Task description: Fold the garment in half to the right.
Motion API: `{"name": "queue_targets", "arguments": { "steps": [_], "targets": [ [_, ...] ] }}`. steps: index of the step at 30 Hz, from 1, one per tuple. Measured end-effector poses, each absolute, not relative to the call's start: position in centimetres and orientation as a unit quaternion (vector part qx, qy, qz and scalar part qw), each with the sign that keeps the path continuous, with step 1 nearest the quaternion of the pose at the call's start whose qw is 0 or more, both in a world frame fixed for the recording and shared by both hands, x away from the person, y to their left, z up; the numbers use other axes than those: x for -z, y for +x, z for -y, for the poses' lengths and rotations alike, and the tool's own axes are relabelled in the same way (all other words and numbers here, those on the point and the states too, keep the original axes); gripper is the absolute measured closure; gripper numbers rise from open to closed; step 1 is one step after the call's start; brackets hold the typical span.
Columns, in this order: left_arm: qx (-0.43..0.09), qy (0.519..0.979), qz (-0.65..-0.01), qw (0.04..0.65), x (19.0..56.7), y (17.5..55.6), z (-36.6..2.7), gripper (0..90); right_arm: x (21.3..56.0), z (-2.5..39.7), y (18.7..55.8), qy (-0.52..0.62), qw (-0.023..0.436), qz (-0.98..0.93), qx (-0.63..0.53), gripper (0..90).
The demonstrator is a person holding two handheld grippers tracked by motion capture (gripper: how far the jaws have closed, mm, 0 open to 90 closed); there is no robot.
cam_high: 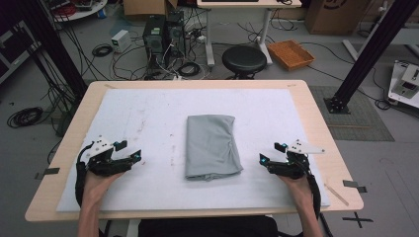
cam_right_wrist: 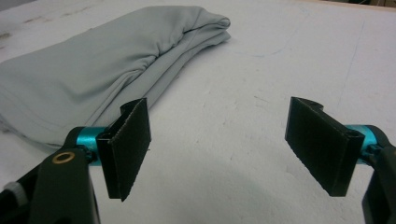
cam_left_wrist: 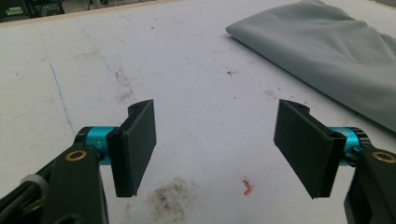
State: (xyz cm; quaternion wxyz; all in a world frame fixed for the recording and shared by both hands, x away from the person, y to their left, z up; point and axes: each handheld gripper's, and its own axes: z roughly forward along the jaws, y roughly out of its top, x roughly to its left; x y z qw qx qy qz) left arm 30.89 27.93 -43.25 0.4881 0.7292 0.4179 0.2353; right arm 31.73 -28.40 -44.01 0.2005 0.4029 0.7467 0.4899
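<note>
A light wooden table (cam_high: 316,106) carries a white felt-like mat (cam_high: 148,113) that covers nearly all of its top; the mat is matte and scuffed, with faint blue lines, dark smudges and one small orange scrap (cam_left_wrist: 246,186) lying between the left gripper's jaws. In the middle of the mat lies the folded grey cloth (cam_high: 212,146), a soft, smooth knit folded into a long rectangle, its layers stacked and slightly puckered along the right edge, with rounded folds at the corners. It rests flat, well apart from both grippers, roughly midway between them.

The left gripper (cam_high: 127,151) sits low over the mat at the near left, held in the person's left hand (cam_high: 99,183); its flat black rectangular jaws on turquoise collars stand wide apart with nothing between them. The right gripper (cam_high: 272,153), in the right hand (cam_high: 296,183) at the near right, is likewise spread wide and empty, the cloth's edge lying just beyond its left jaw in the right gripper view.

Past the far edge of the table stand a round black stool (cam_high: 243,59), a computer tower (cam_high: 154,33) amid tangled cables, and a woven orange basket (cam_high: 290,54) on the grey floor. Nothing lies between either gripper and the cloth.
</note>
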Motion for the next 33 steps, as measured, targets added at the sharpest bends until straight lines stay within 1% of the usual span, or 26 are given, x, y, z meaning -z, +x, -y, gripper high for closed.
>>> {"name": "queue_targets", "arguments": {
  "steps": [7,20,26,33],
  "targets": [
    [-0.236,0.730,-0.423,0.483,43.33,31.01,-27.87,24.7,44.11,28.52,31.77,0.406,0.199,-0.743,-0.493,22.8],
    [-0.233,0.730,-0.426,0.481,43.39,31.01,-27.70,23.7,44.18,28.33,31.88,0.409,0.192,-0.746,-0.489,21.9],
    [-0.230,0.731,-0.430,0.477,43.47,31.10,-27.63,21.2,44.12,28.28,31.87,0.410,0.194,-0.747,-0.486,21.7],
    [-0.230,0.731,-0.431,0.476,43.49,31.13,-27.64,20.9,44.09,28.13,31.85,0.408,0.190,-0.751,-0.483,21.6]
  ]
}}
